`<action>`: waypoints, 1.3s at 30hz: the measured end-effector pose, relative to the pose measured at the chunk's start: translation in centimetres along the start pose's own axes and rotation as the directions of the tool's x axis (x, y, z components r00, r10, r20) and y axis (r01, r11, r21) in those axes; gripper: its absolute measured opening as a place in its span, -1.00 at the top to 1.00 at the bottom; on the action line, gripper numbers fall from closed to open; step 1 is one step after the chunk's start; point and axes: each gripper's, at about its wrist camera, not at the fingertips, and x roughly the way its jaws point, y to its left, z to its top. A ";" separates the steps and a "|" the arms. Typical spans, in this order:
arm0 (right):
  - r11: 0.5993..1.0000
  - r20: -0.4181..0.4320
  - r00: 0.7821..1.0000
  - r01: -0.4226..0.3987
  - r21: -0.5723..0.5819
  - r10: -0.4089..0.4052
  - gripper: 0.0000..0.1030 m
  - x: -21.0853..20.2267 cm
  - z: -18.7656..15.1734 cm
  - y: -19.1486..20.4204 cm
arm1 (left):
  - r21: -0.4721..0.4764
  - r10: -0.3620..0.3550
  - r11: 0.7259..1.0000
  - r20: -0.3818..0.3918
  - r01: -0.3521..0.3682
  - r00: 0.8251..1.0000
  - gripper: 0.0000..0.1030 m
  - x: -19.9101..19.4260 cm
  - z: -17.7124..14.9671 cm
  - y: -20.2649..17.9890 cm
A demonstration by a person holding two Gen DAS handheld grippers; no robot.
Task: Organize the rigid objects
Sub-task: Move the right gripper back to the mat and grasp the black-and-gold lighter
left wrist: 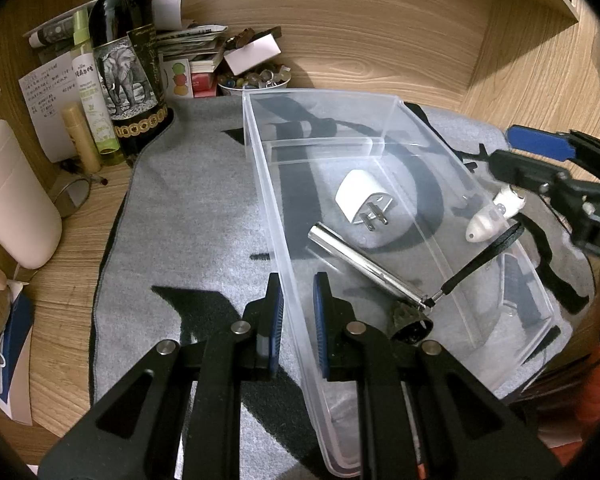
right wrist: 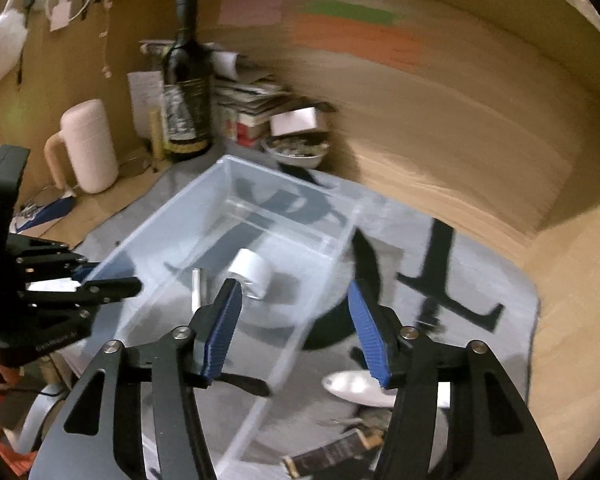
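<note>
Clear plastic fills the near ground of the left wrist view: the left gripper [left wrist: 298,312] stands with its two blue-padded fingers on either side of the near wall of a long transparent storage bin [left wrist: 296,240], pinching that wall between them. Just inside the bin, close to that gripper, lies a shiny silver metal cylinder [left wrist: 364,264] with a thin black cord [left wrist: 480,256] attached at its near end, next to a small black cap-like piece [left wrist: 410,322]. A little farther in sits a white plug-in charger block [left wrist: 360,200] with its two metal prongs pointing toward the camera. A clear divider crosses the bin beyond it. A small cream-white oval object [left wrist: 494,216] sits at the bin's right wall, just below the right gripper [right wrist: 294,328], whose blue pads are spread apart with nothing between them. The right wrist view is blurred. The bin rests on a grey felt mat [left wrist: 180,216] bearing large black shapes, spread over a wooden desk [left wrist: 520,80]. Farthest off, at the back left, stand a dark wine bottle with an elephant label [left wrist: 126,68], a slim green-and-white spray bottle [left wrist: 92,92], a pale pink jug [left wrist: 16,196] and a bowl of small trinkets [left wrist: 256,80].
</note>
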 end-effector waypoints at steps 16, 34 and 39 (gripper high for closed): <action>0.973 -0.133 0.983 0.146 0.179 -0.123 -0.06 -0.2 -6.4 -5.9 | -0.001 -0.001 1.000 0.000 0.001 1.000 0.73 0.0 0.0 0.0; 0.958 -0.251 0.964 0.150 0.245 -0.087 -0.06 1.6 -11.6 -6.0 | 0.000 0.000 1.000 0.001 0.000 1.000 0.73 0.0 0.0 0.0; 0.946 -0.257 0.962 0.162 0.282 -0.089 0.01 1.1 -12.5 -7.5 | -0.003 0.000 1.000 0.000 0.000 1.000 0.73 -0.1 0.0 -0.1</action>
